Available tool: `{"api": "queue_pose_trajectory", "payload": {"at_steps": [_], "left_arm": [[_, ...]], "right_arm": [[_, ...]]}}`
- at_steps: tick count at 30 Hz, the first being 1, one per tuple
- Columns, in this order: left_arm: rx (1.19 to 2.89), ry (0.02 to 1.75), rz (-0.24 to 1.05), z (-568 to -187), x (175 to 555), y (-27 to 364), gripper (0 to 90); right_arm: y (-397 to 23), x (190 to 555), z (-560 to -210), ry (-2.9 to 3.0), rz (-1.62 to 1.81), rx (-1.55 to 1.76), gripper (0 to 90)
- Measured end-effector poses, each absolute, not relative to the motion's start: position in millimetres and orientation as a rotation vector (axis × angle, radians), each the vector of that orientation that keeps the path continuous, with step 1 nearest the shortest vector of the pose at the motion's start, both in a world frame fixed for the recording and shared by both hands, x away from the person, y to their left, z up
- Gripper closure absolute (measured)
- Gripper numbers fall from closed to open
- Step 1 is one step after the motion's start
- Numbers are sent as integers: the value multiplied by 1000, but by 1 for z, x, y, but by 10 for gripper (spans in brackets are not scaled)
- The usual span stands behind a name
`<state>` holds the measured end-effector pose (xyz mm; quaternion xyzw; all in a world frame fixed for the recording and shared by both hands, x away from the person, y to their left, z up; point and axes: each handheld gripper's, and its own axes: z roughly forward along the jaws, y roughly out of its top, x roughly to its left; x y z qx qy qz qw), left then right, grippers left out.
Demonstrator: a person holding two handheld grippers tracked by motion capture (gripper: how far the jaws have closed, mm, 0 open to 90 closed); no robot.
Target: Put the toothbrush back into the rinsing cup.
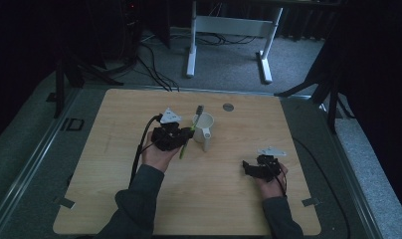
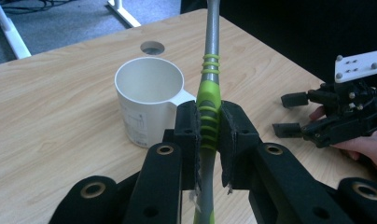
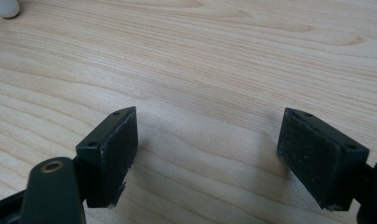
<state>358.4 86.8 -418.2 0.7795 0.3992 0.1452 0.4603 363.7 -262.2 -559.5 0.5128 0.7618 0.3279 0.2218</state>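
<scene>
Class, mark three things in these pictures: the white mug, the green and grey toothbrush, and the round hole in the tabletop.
white mug (image 2: 144, 116), left gripper view, outer wall.
toothbrush (image 2: 208, 93), left gripper view, green handle above the jaws.
round hole (image 1: 228, 106), high view, its centre.

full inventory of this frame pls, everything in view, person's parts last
Toothbrush: 1, green and grey, gripped between the left gripper's jaws, right beside the mug.
Mug: 1, white, upright and empty, mid table.
Table: 1, light wood, round grommet hole near far edge.
Desk frame: 1, white legs, on the grey floor beyond the table.
Cables: several, black, on the floor.
Left gripper: 1, black, shut on the toothbrush handle.
Right gripper: 1, black, jaws wide open over bare wood, near the table's right edge.
Hands: 2, grey sleeves, from the bottom edge.
</scene>
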Motion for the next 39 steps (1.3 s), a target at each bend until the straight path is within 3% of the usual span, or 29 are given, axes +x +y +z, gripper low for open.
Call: {"api": "queue_pose_trajectory", "payload": {"at_steps": [39], "left_arm": [[1742, 912, 469, -405, 367, 74, 786]], "right_arm": [[-262, 364, -559, 2107, 906, 1412, 200]]}}
